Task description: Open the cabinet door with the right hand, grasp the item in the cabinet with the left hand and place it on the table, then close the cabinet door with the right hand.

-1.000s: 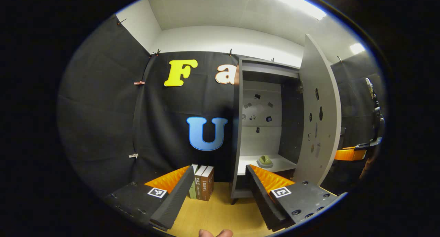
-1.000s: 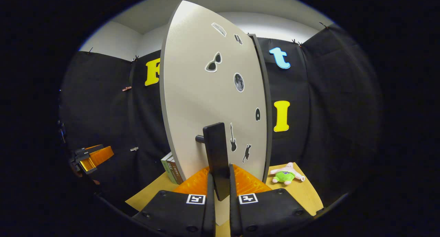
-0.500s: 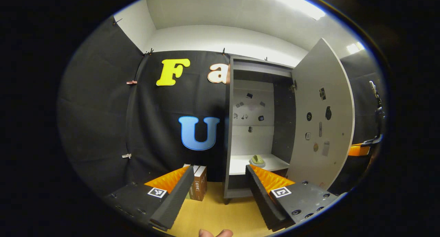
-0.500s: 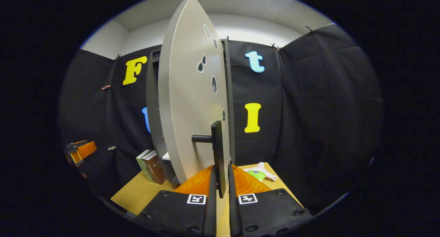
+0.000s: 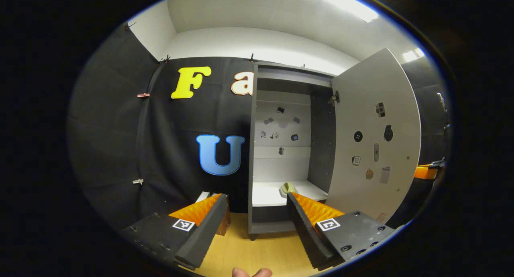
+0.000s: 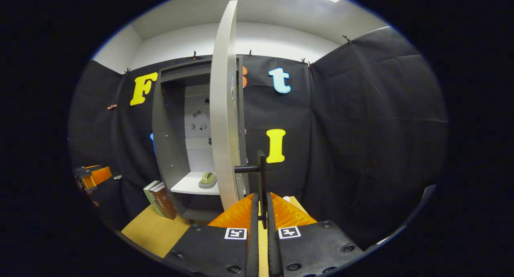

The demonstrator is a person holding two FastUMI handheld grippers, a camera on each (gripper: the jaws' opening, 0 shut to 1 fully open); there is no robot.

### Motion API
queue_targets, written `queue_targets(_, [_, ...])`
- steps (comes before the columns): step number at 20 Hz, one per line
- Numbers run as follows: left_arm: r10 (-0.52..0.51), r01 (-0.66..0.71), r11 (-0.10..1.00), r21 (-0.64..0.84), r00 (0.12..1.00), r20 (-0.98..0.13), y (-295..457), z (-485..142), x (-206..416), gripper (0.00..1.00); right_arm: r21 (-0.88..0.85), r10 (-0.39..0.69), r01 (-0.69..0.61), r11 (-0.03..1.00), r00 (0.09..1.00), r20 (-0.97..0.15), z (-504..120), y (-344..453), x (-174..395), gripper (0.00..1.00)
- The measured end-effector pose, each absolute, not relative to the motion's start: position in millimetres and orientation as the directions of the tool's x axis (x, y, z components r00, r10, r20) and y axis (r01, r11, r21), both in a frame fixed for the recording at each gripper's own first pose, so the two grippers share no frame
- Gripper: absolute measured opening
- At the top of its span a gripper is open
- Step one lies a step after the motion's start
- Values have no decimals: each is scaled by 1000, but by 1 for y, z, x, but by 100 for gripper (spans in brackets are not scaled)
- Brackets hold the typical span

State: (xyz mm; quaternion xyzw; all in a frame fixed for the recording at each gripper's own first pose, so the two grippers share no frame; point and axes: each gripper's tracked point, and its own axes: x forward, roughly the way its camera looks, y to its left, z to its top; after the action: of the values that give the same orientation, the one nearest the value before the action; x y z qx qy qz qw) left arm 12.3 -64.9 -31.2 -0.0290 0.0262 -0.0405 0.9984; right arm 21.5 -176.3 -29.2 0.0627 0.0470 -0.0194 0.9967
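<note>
The grey cabinet (image 5: 281, 80) stands open, its door (image 5: 377, 136) swung out to the right. A small green item (image 5: 288, 187) lies on the white shelf (image 5: 265, 192) inside. My left gripper (image 5: 257, 196) is open and empty, in front of the cabinet and short of the shelf. In the right gripper view the door (image 6: 223, 128) shows edge-on, and my right gripper (image 6: 261, 196) is shut on its black handle (image 6: 262, 168). The green item (image 6: 207, 179) shows left of the door. The left gripper (image 6: 92, 176) hangs at the far left.
Upright books (image 6: 158, 194) stand on the wooden table (image 6: 154, 229) left of the cabinet, partly hidden behind my left finger in the left gripper view. A bit of a plush toy (image 6: 287, 198) peeks out right of the handle. A fingertip (image 5: 252, 272) shows at the bottom edge.
The door has swung further open with the right gripper on its handle, now edge-on in the right gripper view. The left gripper has turned right, bringing the cabinet towards the middle of its view.
</note>
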Motion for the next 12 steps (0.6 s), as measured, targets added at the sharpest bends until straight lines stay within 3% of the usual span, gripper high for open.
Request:
queue_targets(2, [-102, 99, 994, -55, 993, -61, -83, -33, 21, 94, 115, -16, 26, 993, 996, -91, -28, -181, 18, 13])
queue_targets(4, [-125, 121, 991, -58, 989, -76, -101, -35, 33, 94, 88, -13, 19, 996, 997, -77, -22, -192, 9, 21])
queue_targets(6, [-155, 146, 985, -93, 984, -92, -119, -39, 48, 95, 65, -40, 43, 997, 998, -50, -16, -215, 4, 39])
queue_targets(9, [-185, 176, 979, -101, 979, -90, -143, -34, 74, 94, 41, -120, 121, 992, 992, -40, -25, -252, 8, 96])
queue_targets(12, [-179, 178, 984, -29, 979, -95, -161, -35, 110, 92, 48, -148, 152, 987, 986, -73, -45, -267, 18, 96])
